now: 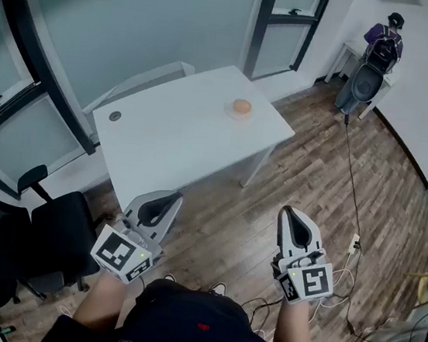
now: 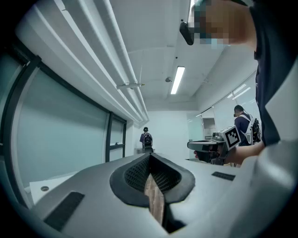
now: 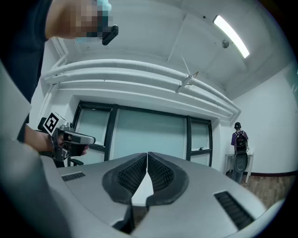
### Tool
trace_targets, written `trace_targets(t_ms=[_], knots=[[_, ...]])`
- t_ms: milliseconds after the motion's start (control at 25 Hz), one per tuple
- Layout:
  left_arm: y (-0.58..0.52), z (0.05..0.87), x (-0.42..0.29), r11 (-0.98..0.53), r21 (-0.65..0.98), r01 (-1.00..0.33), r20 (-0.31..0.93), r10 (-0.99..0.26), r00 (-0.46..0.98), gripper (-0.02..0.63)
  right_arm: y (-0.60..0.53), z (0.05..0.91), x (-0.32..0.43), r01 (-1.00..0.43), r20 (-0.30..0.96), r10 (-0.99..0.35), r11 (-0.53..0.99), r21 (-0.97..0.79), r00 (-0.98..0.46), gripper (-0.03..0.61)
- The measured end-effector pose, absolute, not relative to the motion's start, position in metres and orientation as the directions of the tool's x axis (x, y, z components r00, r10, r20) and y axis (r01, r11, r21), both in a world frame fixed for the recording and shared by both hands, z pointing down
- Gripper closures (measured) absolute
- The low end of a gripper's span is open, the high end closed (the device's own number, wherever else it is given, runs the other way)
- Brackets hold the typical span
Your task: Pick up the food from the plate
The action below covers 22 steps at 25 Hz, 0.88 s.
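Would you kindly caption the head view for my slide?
Left gripper and right gripper, shut, face a white table bearing food.

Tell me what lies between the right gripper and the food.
Head view: wooden floor, then bare white table, up to the food on its plate.

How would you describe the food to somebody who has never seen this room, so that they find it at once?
Start from the white table. Near its far right corner sits a small pale plate, and on it lies the food, a round orange-brown lump. The only other mark on the tabletop is a flat dark disc at the left corner.
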<state>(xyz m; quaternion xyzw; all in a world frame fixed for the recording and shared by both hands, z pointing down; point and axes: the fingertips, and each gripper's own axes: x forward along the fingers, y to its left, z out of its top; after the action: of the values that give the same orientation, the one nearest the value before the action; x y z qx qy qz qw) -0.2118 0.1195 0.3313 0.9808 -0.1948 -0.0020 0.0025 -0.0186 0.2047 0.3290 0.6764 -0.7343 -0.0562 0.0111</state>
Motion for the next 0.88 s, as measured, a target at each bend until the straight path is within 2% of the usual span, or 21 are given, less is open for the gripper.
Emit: trace_targets(t_ms=[560,880], knots=[[0.128,0.343,-0.194,-0.922,0.021,-0.387,0.035,-0.386,0.922,0.594,0.21,0.343,0.002,-0.996,-0.067,-0.994,0.081,0.042,-0.084,0.551],[0.16,0.36,-0.139,-0.919,0.032,-0.394,0.088,-0.39,0.917,0.594,0.239,0.371,0.056,-0.992,-0.05,-0.991,0.124,-0.009,-0.124,0.551]])
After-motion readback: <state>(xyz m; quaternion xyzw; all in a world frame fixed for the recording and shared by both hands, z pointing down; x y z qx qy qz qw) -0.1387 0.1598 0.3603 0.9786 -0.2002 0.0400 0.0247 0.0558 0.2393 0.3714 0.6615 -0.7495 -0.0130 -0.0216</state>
